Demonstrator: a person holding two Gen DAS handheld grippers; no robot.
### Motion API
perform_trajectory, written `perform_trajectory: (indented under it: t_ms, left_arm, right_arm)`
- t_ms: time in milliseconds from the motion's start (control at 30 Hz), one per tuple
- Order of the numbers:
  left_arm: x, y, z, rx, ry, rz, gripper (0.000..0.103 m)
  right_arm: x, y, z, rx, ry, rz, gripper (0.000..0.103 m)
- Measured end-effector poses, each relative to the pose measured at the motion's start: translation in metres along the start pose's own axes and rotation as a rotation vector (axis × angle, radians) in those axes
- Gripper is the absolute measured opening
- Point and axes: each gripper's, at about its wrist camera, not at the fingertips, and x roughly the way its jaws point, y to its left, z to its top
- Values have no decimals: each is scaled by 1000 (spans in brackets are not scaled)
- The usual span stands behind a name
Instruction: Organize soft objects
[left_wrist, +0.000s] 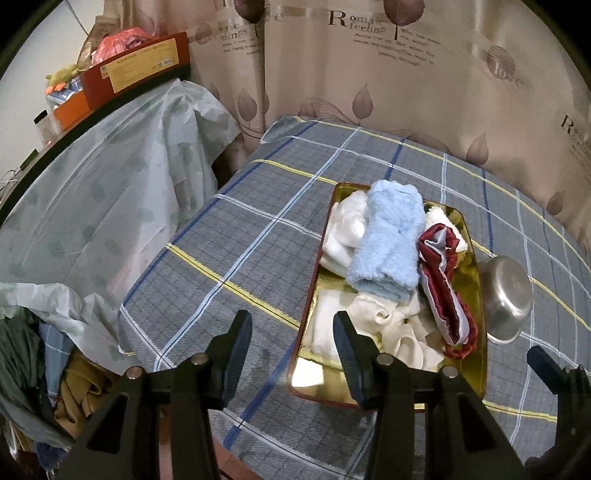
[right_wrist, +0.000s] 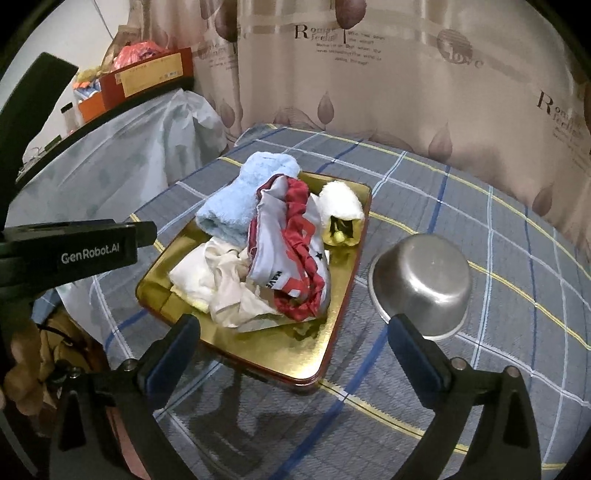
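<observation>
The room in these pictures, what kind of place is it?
Probably a lived-in home room: a table under a grey checked cloth, a beige leaf-printed curtain behind it, and cluttered cardboard boxes on a covered surface.

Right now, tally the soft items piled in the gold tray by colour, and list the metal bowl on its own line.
Light blue towel: 1
Red and grey garment: 1
White roll with a yellow end: 1
Crumpled white cloth: at least 1; the folds hide whether it is several pieces
Upturned metal bowl, beside the gold tray: 1
Total: 5, counting the white cloth as one
</observation>
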Motion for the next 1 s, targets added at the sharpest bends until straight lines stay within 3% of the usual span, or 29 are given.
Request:
perform_trajectory:
  t_ms: [1000]
  left_arm:
    - [-3, -3, -3, 11, 4, 4, 47]
  right_arm:
    - [3, -6, -4, 33, 35, -2, 101]
